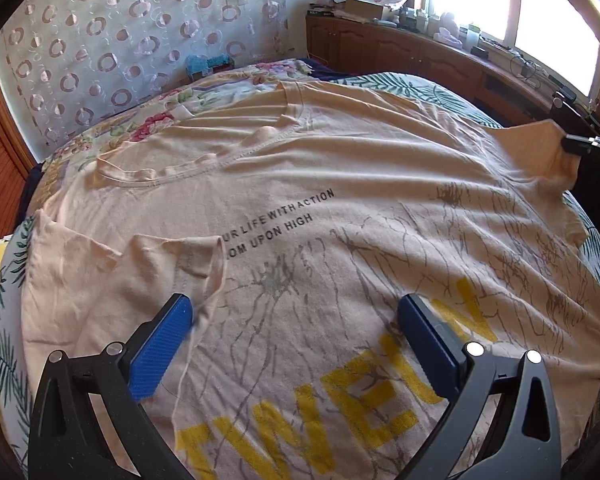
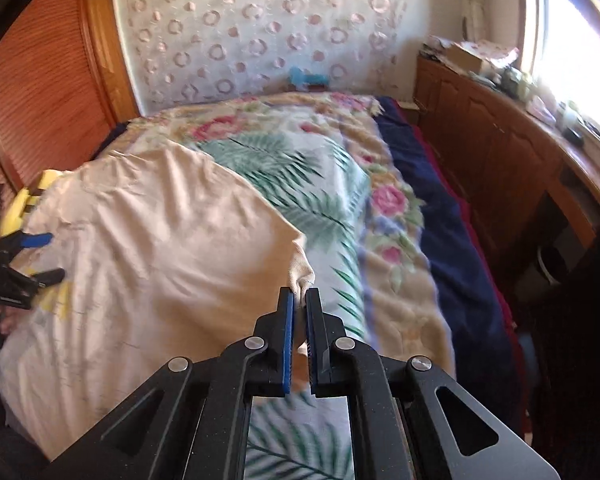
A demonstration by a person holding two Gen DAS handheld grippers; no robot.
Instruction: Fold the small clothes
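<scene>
Peach t-shirt (image 1: 300,200) lies spread on the bed (image 2: 380,208), near sleeve folded in. Left hand-held gripper (image 1: 294,332) spread wide just above the print. Right hand-held gripper (image 2: 300,300) pinches the far sleeve (image 2: 300,272); right view blurred, shirt hem cut off.

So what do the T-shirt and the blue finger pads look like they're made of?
T-shirt: soft matte knit, probably cotton jersey. It wrinkles finely, has stitched hems, and bunches where the right gripper pinches its sleeve.
Finger pads on the open left gripper: blue, with a fine ribbed texture. They look like rubber or grippy plastic; I can't tell which.
</scene>
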